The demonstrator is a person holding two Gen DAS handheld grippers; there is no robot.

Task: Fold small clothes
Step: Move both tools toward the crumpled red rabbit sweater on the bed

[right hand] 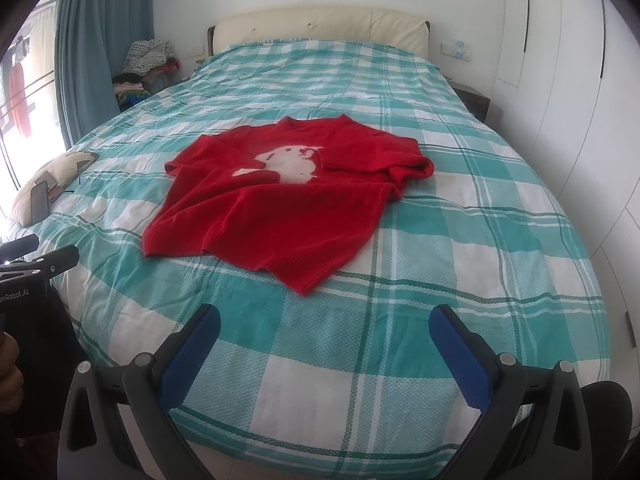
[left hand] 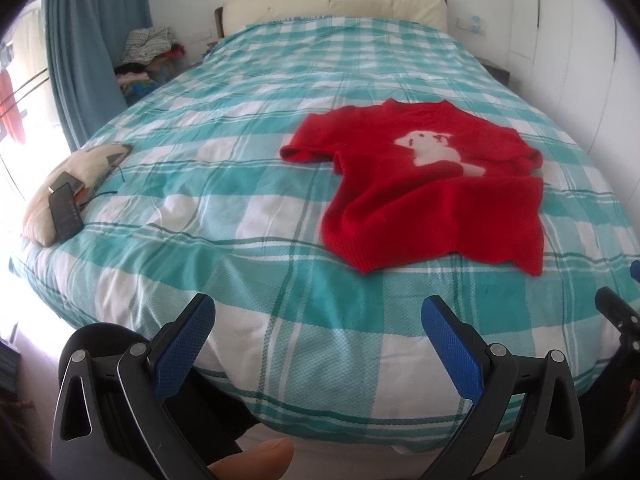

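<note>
I see the red sweater (right hand: 276, 204) lying face up on the checked bed (right hand: 460, 248), sleeves tucked inward, hem toward me. Both my left gripper (left hand: 318, 344) and right gripper (right hand: 324, 350) hover short of it, jaws wide apart and empty. It looks a thick, soft knit, floppy but grippy, so I'd pinch the two hem corners.

sweater (right hand: 276, 208): red, white animal motif | bedspread (right hand: 460, 260): teal/white plaid, dark green lines | headboard (right hand: 320, 24): cream | curtain (right hand: 96, 48): blue-grey | finger pads (right hand: 192, 352): blue, black frames | cushion (left hand: 68, 184): beige | wall: white
</note>
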